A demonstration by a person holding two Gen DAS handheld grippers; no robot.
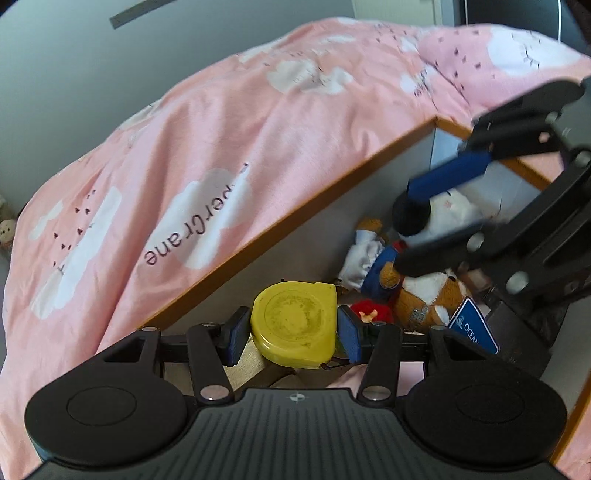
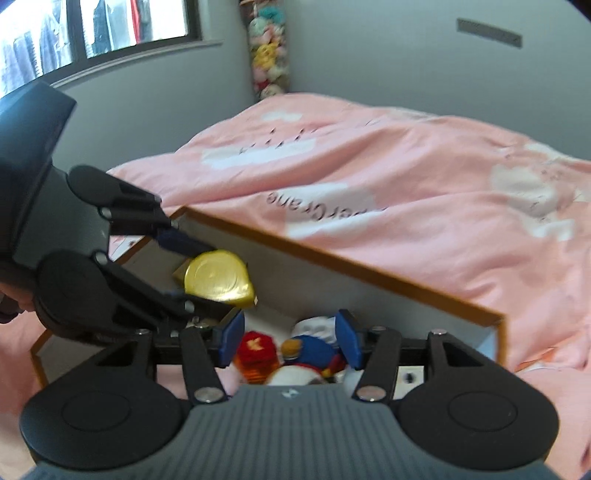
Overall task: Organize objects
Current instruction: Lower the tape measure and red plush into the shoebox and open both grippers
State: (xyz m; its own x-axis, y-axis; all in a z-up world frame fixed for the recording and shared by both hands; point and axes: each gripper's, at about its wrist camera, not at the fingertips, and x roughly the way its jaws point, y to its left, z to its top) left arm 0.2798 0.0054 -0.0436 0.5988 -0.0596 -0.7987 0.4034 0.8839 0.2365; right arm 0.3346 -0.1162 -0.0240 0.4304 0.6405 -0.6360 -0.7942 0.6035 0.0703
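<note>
My left gripper (image 1: 293, 332) is shut on a yellow tape measure (image 1: 295, 323) and holds it over an open box with orange-edged walls (image 1: 280, 218) on the bed. The tape measure also shows in the right wrist view (image 2: 218, 277), held between the left gripper's fingers. My right gripper (image 2: 290, 339) is open and empty above plush toys in the box: a brown bear in blue (image 1: 384, 273) and a red plush (image 2: 256, 349). In the left wrist view the right gripper (image 1: 424, 236) hovers over a white plush (image 1: 454, 210).
A pink quilt with white clouds (image 1: 229, 140) covers the bed around the box. A blue card (image 1: 474, 328) lies in the box. A window (image 2: 92, 29) and a hanging column of plush toys (image 2: 267, 55) are at the far wall.
</note>
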